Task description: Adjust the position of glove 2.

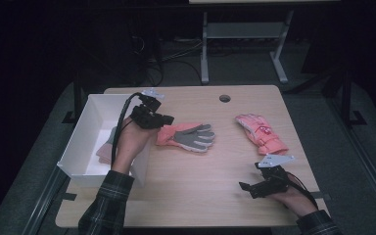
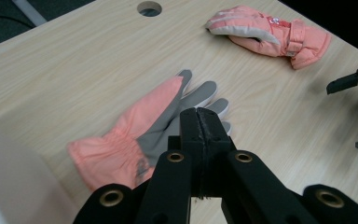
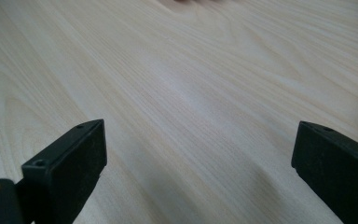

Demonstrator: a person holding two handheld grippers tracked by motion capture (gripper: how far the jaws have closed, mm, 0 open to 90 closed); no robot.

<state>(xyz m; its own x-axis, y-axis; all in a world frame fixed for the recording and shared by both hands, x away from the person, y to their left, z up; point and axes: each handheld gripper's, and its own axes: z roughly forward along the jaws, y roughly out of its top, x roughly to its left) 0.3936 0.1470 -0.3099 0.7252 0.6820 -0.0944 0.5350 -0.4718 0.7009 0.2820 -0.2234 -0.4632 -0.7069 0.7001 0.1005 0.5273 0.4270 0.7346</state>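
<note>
Orange-grey glove (image 2: 154, 126) lies under the closed, empty left gripper (image 2: 200, 114); no legible writing.

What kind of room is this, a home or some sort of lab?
Probably a lab or workshop set up for recording. A bare wooden table stands under dim light, loose cables trail over the floor behind it, and the person works with a hand-held gripper in each hand.

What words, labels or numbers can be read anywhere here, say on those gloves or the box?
None can be read.
The padded pink glove has a small red and white patch near its strap, too small and blurred to read.
The orange and grey glove, the white box and the wooden table show no text.
</note>
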